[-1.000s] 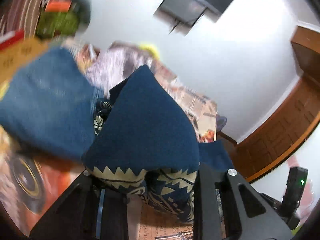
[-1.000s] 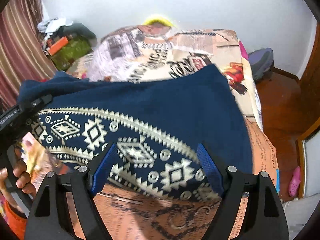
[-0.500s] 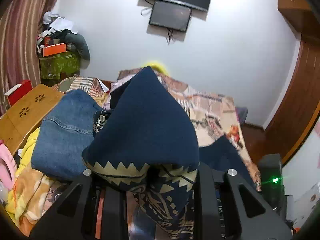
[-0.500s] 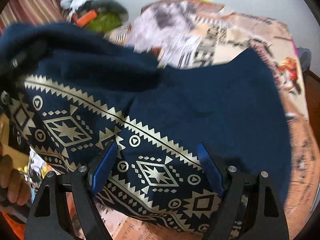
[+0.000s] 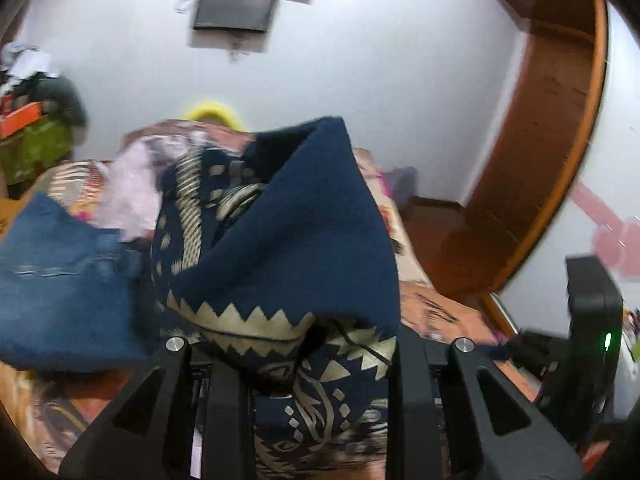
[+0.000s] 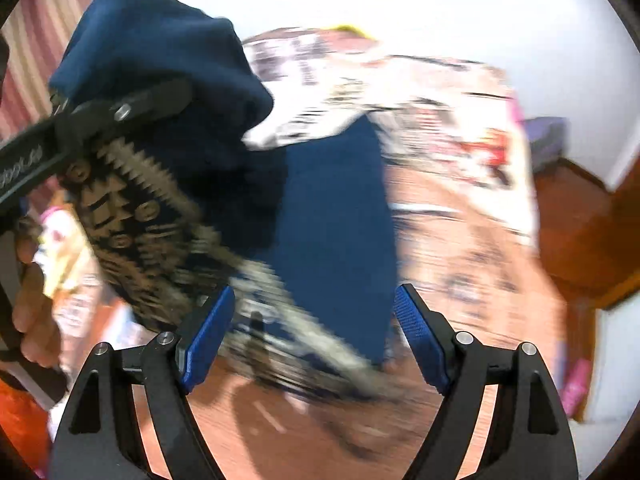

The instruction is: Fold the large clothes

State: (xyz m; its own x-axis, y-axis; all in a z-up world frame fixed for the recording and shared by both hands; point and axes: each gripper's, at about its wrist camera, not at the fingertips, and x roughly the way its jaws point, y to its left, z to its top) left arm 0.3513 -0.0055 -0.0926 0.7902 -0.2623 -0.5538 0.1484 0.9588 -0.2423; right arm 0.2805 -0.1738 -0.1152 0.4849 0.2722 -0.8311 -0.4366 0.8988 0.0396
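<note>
My left fingers (image 5: 304,356) clench the navy blanket (image 5: 296,240) above the bed (image 6: 460,240) — right fingers (image 6: 308,332) released; I'd pinch its hanging edge squarely.

Your left gripper (image 5: 304,364) is matt black plastic with shiny metal pins, clamped on a soft, fleecy navy blanket (image 5: 296,240) printed with dull gold. At nine o'clock lies coarse blue denim (image 5: 60,280); your right gripper's pads (image 6: 208,336) are ribbed blue.

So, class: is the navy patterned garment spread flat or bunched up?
Bunched: the navy garment hangs crumpled from the left gripper, part trailing on the bed.
</note>
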